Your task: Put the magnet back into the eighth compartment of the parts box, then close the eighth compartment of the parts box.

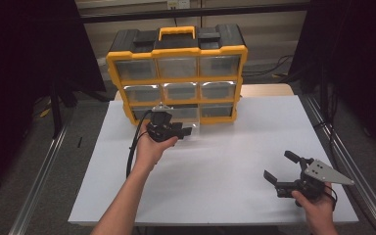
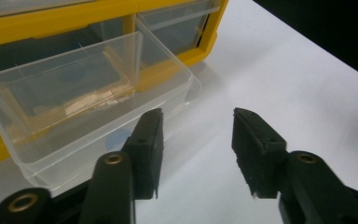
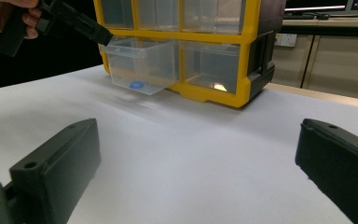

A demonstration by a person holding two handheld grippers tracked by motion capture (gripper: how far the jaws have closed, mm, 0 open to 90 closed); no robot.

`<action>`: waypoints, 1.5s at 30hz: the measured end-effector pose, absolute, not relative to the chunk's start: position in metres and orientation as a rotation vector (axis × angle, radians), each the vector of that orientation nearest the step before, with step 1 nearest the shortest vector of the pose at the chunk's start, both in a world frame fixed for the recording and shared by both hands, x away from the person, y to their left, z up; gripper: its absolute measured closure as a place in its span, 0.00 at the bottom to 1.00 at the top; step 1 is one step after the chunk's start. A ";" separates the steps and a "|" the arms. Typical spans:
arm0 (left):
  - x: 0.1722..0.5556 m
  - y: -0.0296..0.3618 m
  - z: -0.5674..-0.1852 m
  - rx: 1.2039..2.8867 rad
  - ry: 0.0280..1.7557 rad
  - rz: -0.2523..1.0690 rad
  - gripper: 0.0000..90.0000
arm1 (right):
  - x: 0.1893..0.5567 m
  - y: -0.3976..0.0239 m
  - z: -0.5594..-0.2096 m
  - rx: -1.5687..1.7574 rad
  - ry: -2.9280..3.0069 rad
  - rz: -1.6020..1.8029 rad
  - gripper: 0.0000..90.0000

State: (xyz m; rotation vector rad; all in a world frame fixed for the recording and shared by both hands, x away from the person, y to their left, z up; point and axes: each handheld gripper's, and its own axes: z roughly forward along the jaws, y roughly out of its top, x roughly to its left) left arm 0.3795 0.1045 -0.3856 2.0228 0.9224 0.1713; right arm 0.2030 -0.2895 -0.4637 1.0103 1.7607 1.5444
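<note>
1. Right now the left gripper (image 1: 176,131) is hovering just in front of the bottom row of the yellow-and-black organizer (image 1: 177,73), which is standing upright at the far side of the white desk (image 1: 215,166).
2. A clear drawer (image 2: 88,98) from the middle of that bottom row is sticking out toward the person, pulled partway from its slot.
3. In the left gripper view the jaws are standing apart with only bare desk between them; one jaw is sitting just beside the drawer's front corner, and I cannot tell whether it is touching the plastic. They are pinching nothing.
4. Inside the drawer something pale and tan (image 2: 98,99) is lying on the floor, too blurred to name, and a small blue spot (image 3: 136,85) is showing through its lower front.
5. The person's left hand (image 1: 152,149) is cupping the gripper from below, with the black cable (image 1: 133,152) looping down beside the forearm.
6. The right gripper (image 1: 283,172) is resting low over the near right part of the desk, well apart from the organizer, held by the right hand (image 1: 318,208).
7. Its jaws are spread wide and holding nothing; in the right gripper view only the white surface is lying between them.
8. The other drawers in the organizer are sitting closed in their slots, and its yellow handle (image 1: 176,32) is lying on top.
</note>
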 end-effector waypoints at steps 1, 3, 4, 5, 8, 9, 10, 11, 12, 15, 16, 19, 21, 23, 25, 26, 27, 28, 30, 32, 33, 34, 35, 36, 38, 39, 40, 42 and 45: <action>0.379 0.104 -0.386 2.023 0.924 0.174 0.62 | 0.203 -0.289 -0.464 1.009 1.762 1.544 0.00; 0.379 0.104 -0.387 2.019 0.919 0.180 0.66 | 0.203 -0.289 -0.464 1.010 1.762 1.545 0.00; 0.379 0.105 -0.386 2.047 0.916 0.183 0.68 | 0.204 -0.289 -0.464 1.009 1.760 1.545 0.00; 0.378 0.104 -0.387 2.024 0.919 0.177 0.70 | 0.204 -0.289 -0.464 1.008 1.759 1.543 0.00; 0.378 0.104 -0.389 2.035 0.920 0.186 0.74 | 0.204 -0.290 -0.464 1.005 1.761 1.546 0.00; 0.378 0.103 -0.389 2.034 0.921 0.190 0.75 | 0.204 -0.290 -0.464 1.005 1.761 1.546 0.00; 0.378 0.103 -0.390 2.038 0.923 0.191 0.77 | 0.203 -0.290 -0.464 1.007 1.759 1.544 0.00; 0.378 0.103 -0.390 2.036 0.924 0.189 0.78 | 0.203 -0.290 -0.464 1.008 1.758 1.540 0.00; 0.378 0.103 -0.391 2.042 0.926 0.199 0.79 | 0.203 -0.290 -0.464 1.008 1.757 1.541 0.00; 0.379 0.103 -0.392 2.065 0.919 0.202 0.81 | 0.203 -0.290 -0.464 1.008 1.758 1.543 0.00; 0.379 0.103 -0.392 2.063 0.923 0.203 0.82 | 0.204 -0.290 -0.464 1.008 1.758 1.541 0.00; 0.379 0.102 -0.394 2.026 0.942 0.200 0.83 | 0.203 -0.290 -0.464 1.017 1.754 1.540 0.00; 0.380 0.105 -0.394 2.069 0.923 0.203 0.84 | 0.204 -0.290 -0.464 1.017 1.753 1.542 0.00; 0.379 0.104 -0.395 2.050 0.944 0.200 0.86 | 0.204 -0.290 -0.464 1.014 1.756 1.543 0.00; 0.379 0.103 -0.396 2.034 0.964 0.198 0.87 | 0.204 -0.290 -0.464 1.011 1.758 1.543 0.00; 0.379 0.104 -0.397 2.032 0.964 0.199 0.87 | 0.204 -0.290 -0.464 1.017 1.752 1.543 0.00; 0.379 0.104 -0.397 2.038 0.967 0.199 0.87 | 0.203 -0.290 -0.464 1.017 1.754 1.542 0.00; 0.379 0.104 -0.398 2.036 0.968 0.199 0.88 | 0.204 -0.290 -0.464 1.015 1.750 1.544 0.00; 0.380 0.105 -0.399 2.048 0.961 0.204 0.89 | 0.203 -0.290 -0.464 1.016 1.751 1.544 0.00; 0.379 0.104 -0.399 2.054 0.966 0.207 0.89 | 0.203 -0.290 -0.464 1.014 1.752 1.544 0.00; 0.380 0.104 -0.400 2.046 0.960 0.206 0.89 | 0.203 -0.290 -0.464 1.015 1.753 1.545 0.00; 0.380 0.103 -0.401 2.038 0.960 0.203 0.90 | 0.203 -0.290 -0.464 1.014 1.752 1.545 0.00; 0.380 0.103 -0.401 2.037 0.959 0.204 0.91 | 0.204 -0.290 -0.464 1.012 1.751 1.544 0.00; 0.380 0.103 -0.401 2.037 0.960 0.204 0.91 | 0.203 -0.290 -0.464 1.013 1.752 1.545 0.00; 0.380 0.103 -0.401 2.046 0.952 0.206 0.92 | 0.204 -0.291 -0.464 1.012 1.752 1.545 0.00; 0.380 0.104 -0.401 2.059 0.950 0.209 0.92 | 0.204 -0.291 -0.464 1.011 1.750 1.545 0.00; 0.380 0.104 -0.400 2.069 0.957 0.211 0.92 | 0.204 -0.291 -0.464 1.013 1.751 1.544 0.00; 0.380 0.104 -0.400 2.068 0.956 0.211 0.92 | 0.203 -0.291 -0.464 1.012 1.752 1.545 0.00; 0.381 0.104 -0.401 2.070 0.958 0.213 0.93 | 0.203 -0.291 -0.463 1.011 1.754 1.542 0.00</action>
